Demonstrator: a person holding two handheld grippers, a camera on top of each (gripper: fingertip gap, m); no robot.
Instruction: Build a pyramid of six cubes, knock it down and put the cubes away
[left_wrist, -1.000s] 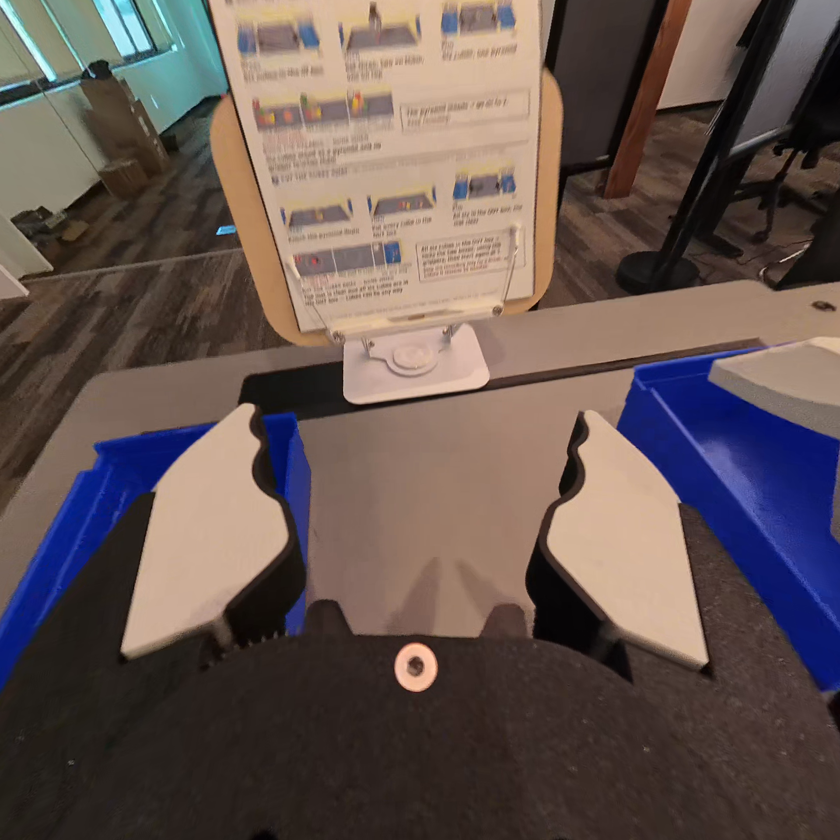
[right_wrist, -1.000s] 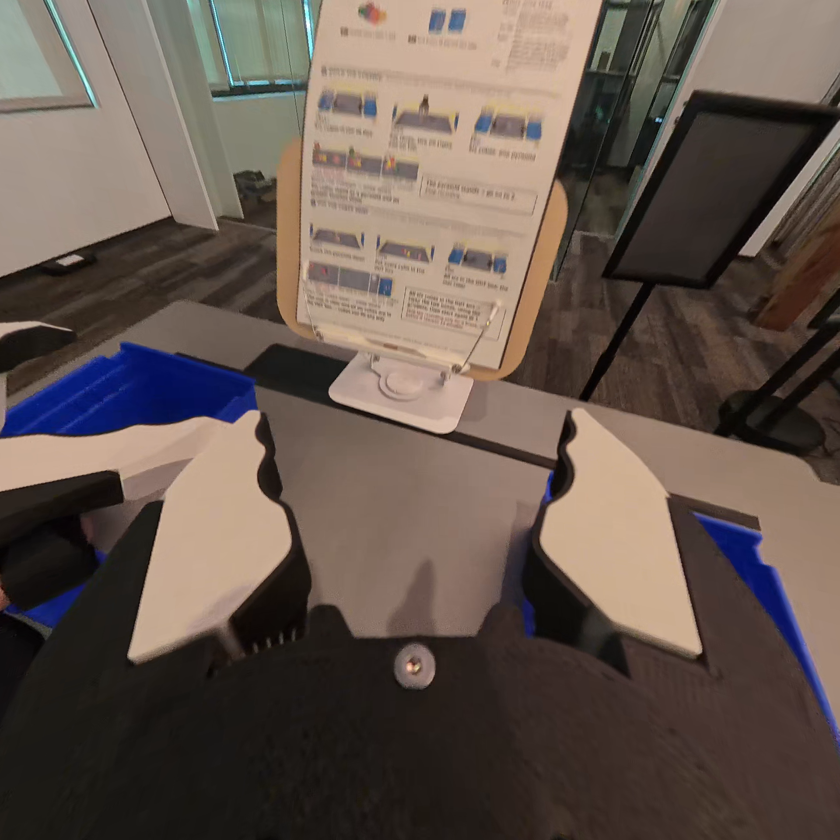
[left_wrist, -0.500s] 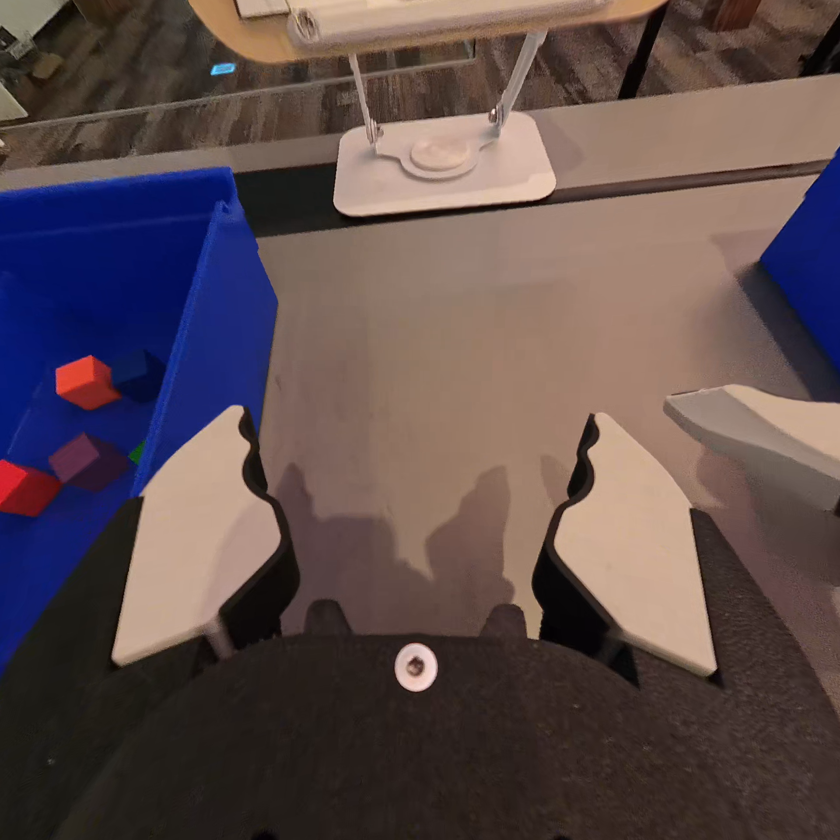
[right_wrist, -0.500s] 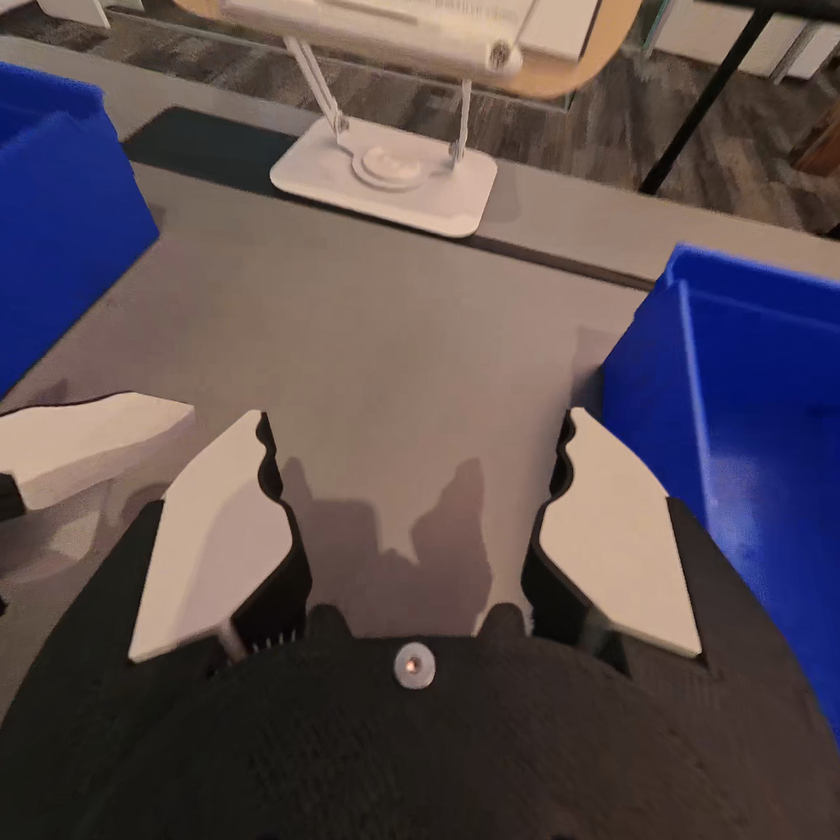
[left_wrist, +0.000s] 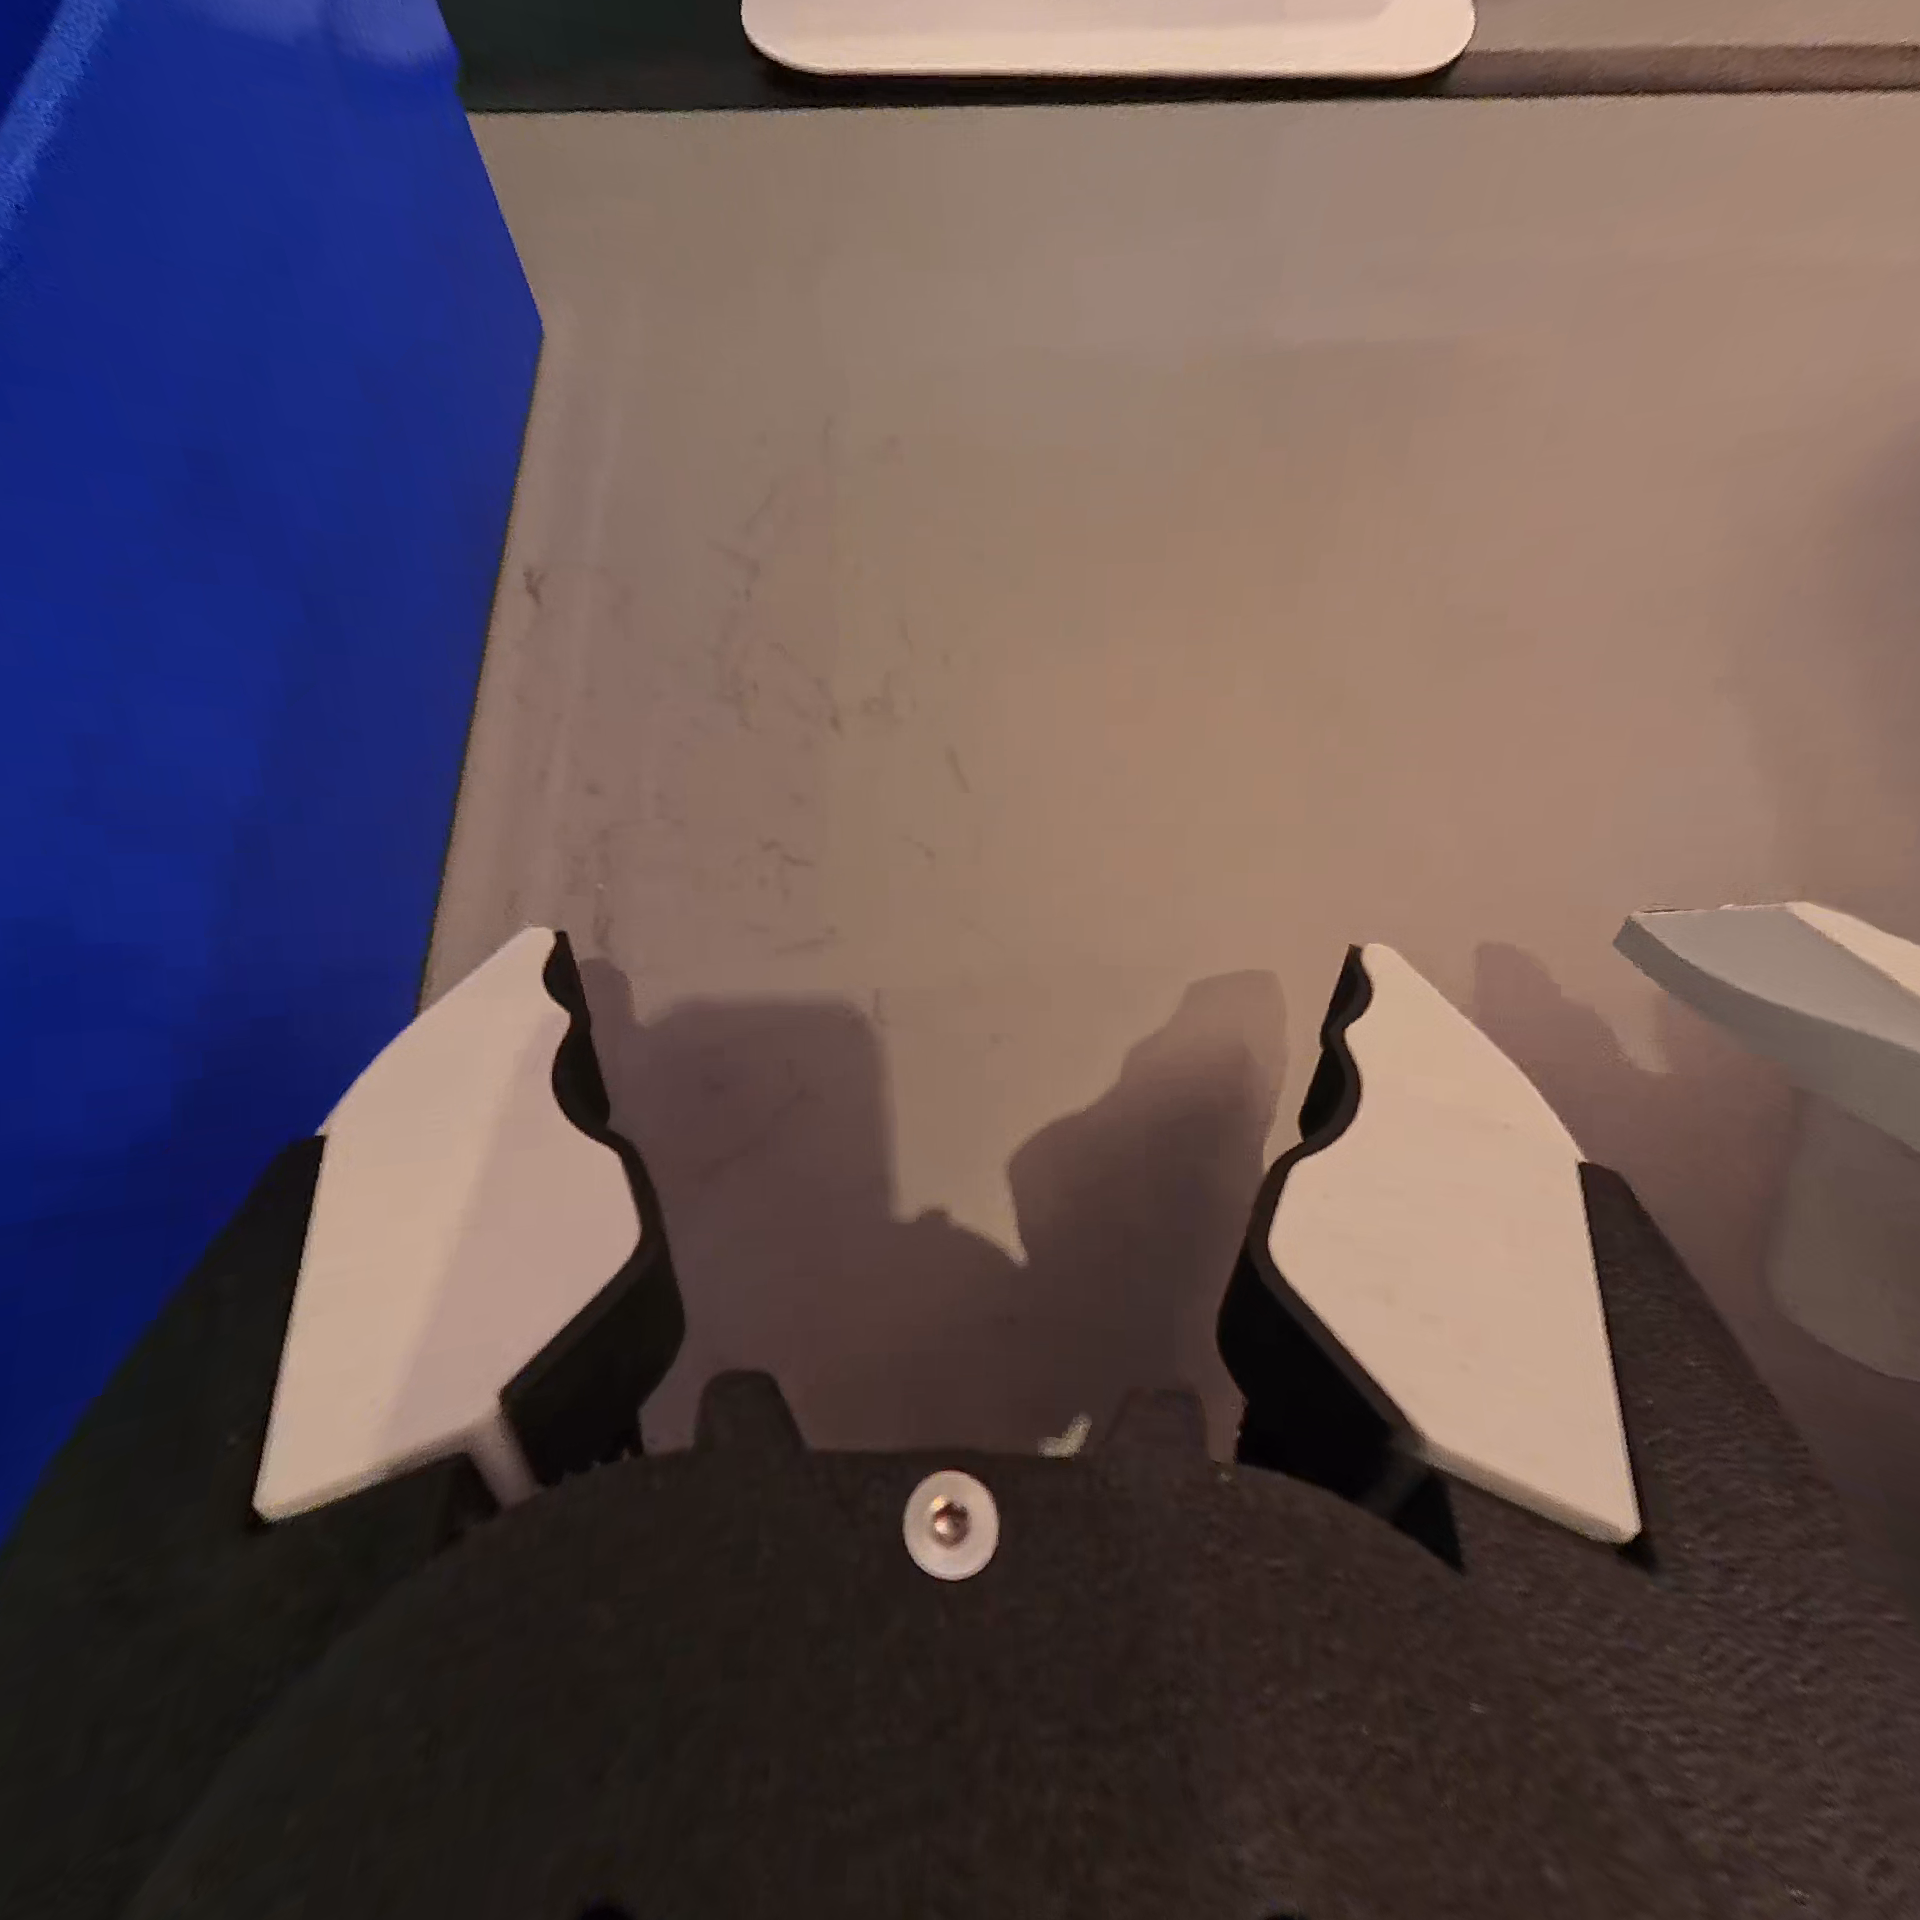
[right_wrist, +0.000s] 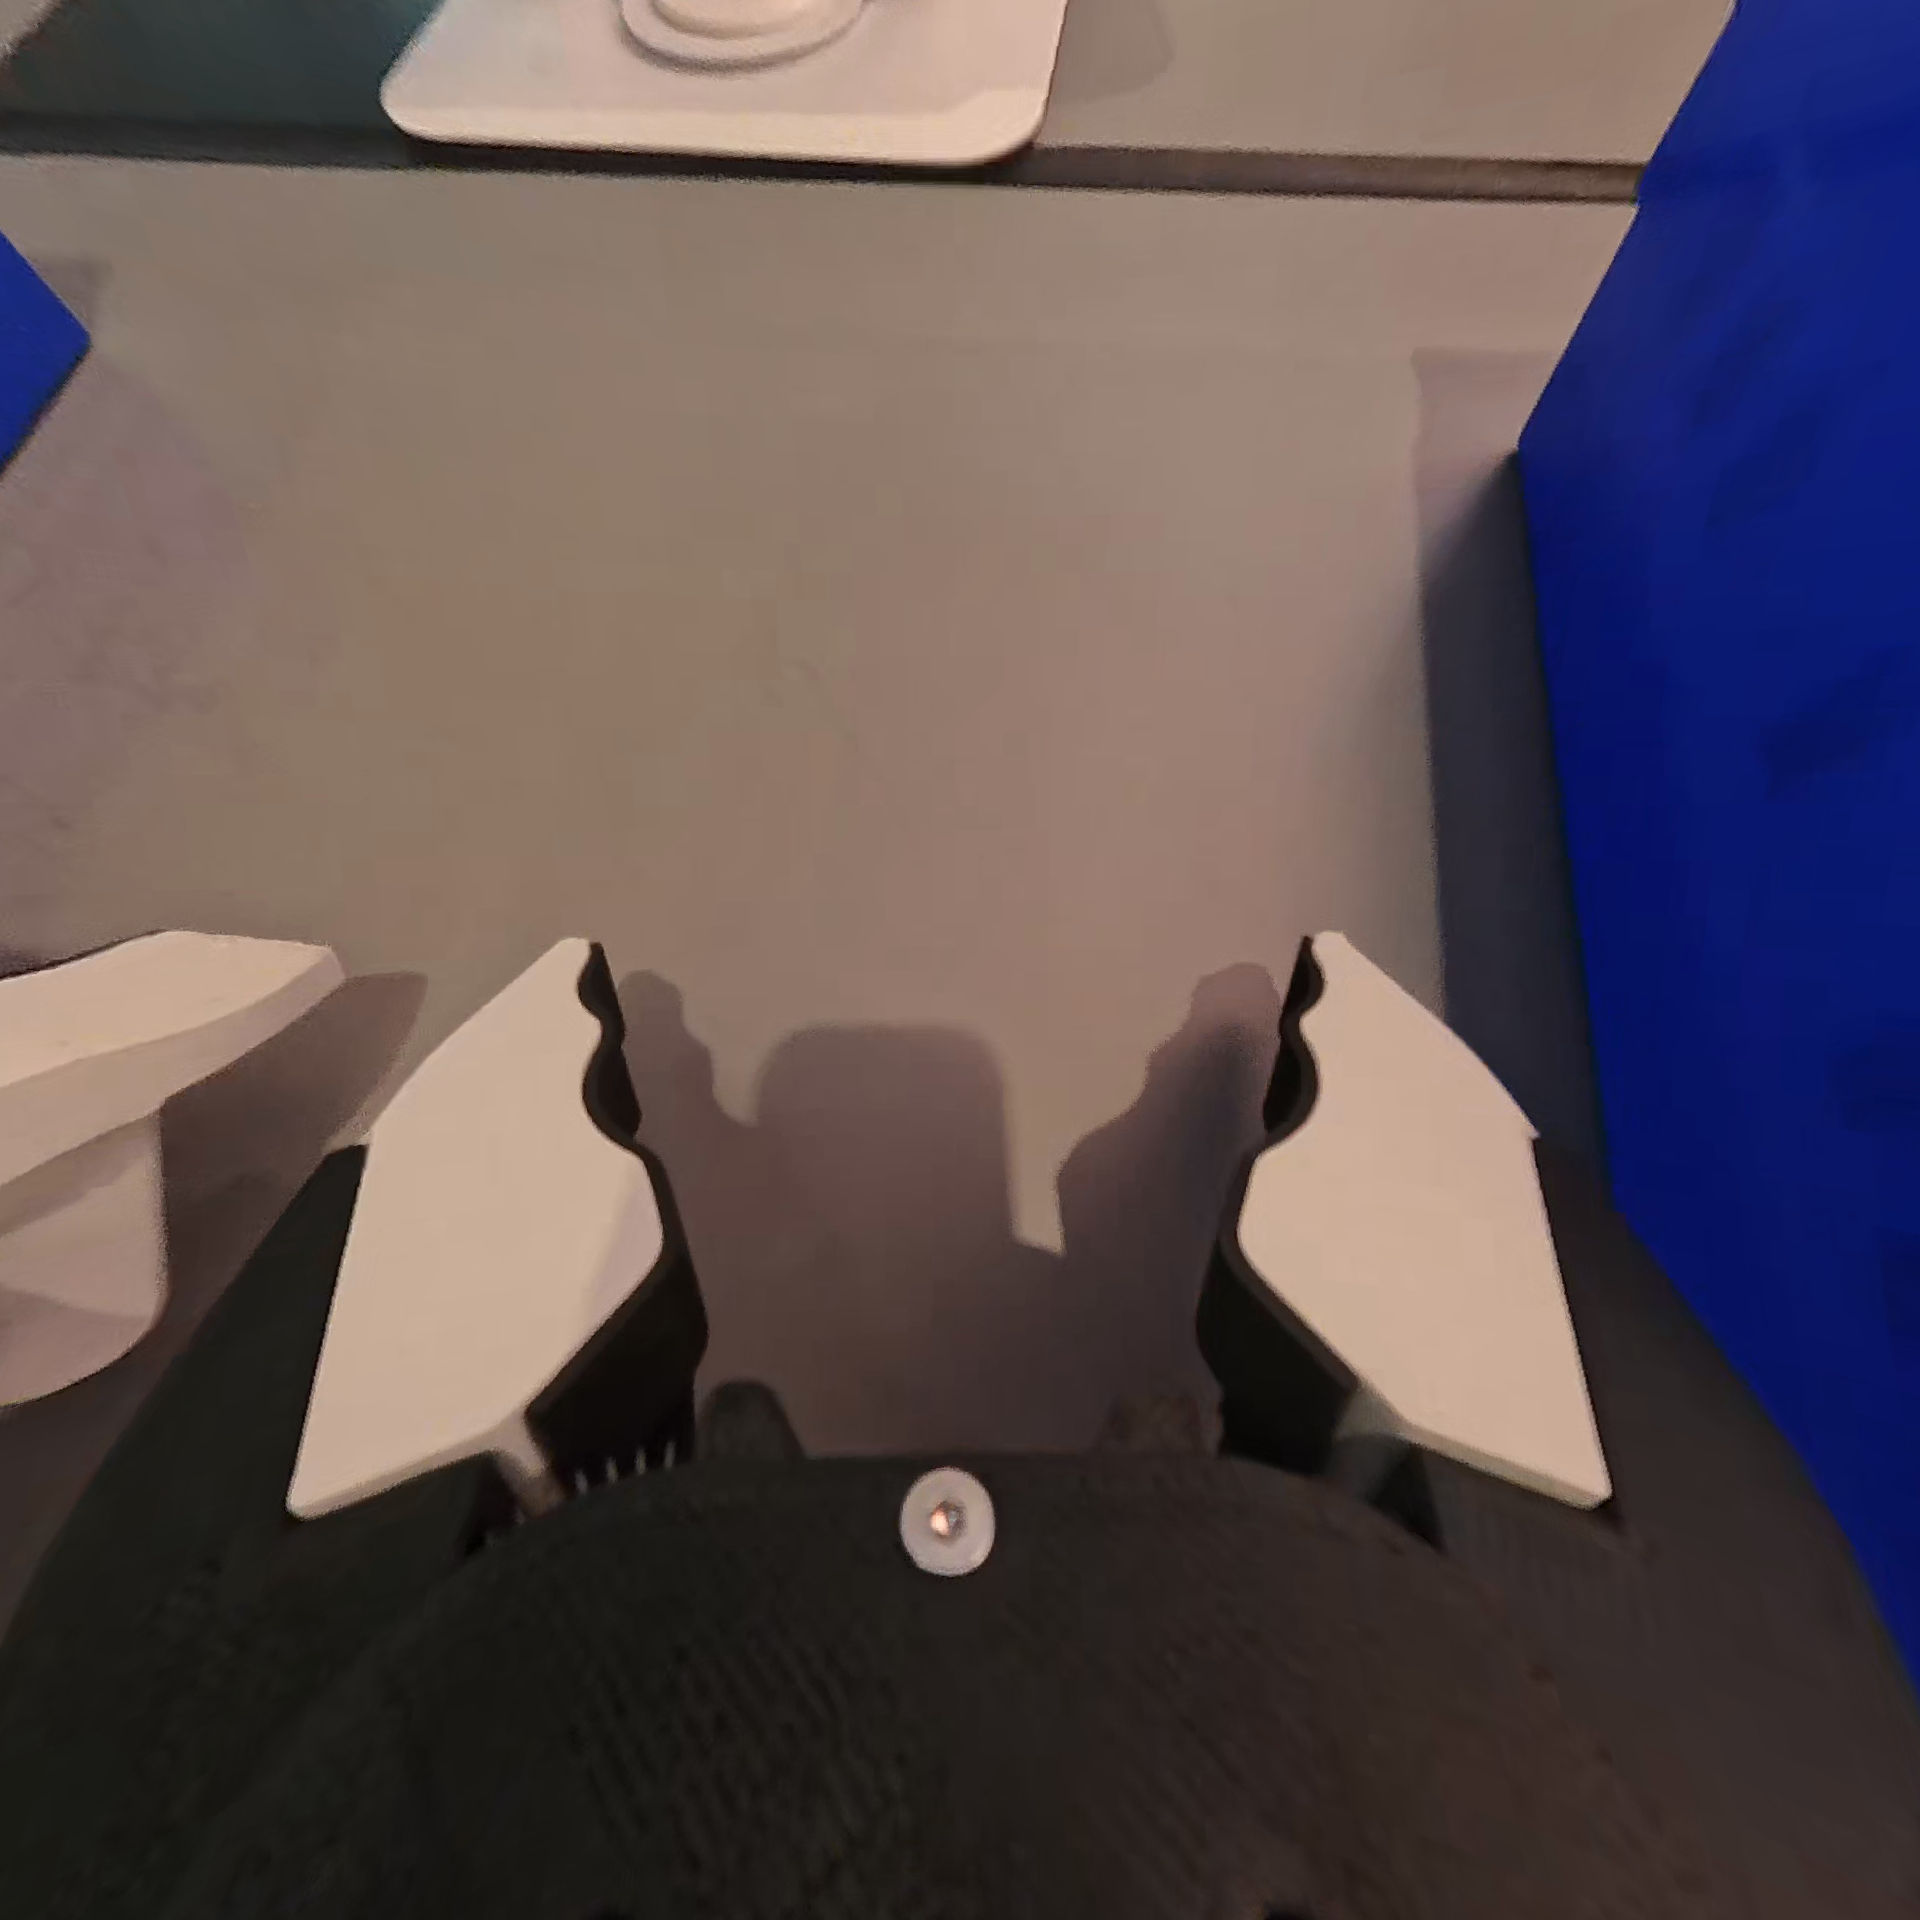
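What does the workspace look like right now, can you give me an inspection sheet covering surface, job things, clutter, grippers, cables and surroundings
Surface: grey table, bare between the bins, faint scuff marks, gripper shadows on it.
Job's things: left blue bin and right blue bin show only their outer walls; no cubes seen.
Clutter: white stand base at the far edge.
Grippers: left gripper open and empty, low over the table; right gripper the same. Each one's finger tip shows at the side of the other's view.
Cables: nothing seen.
Surroundings: nothing seen beyond the table.
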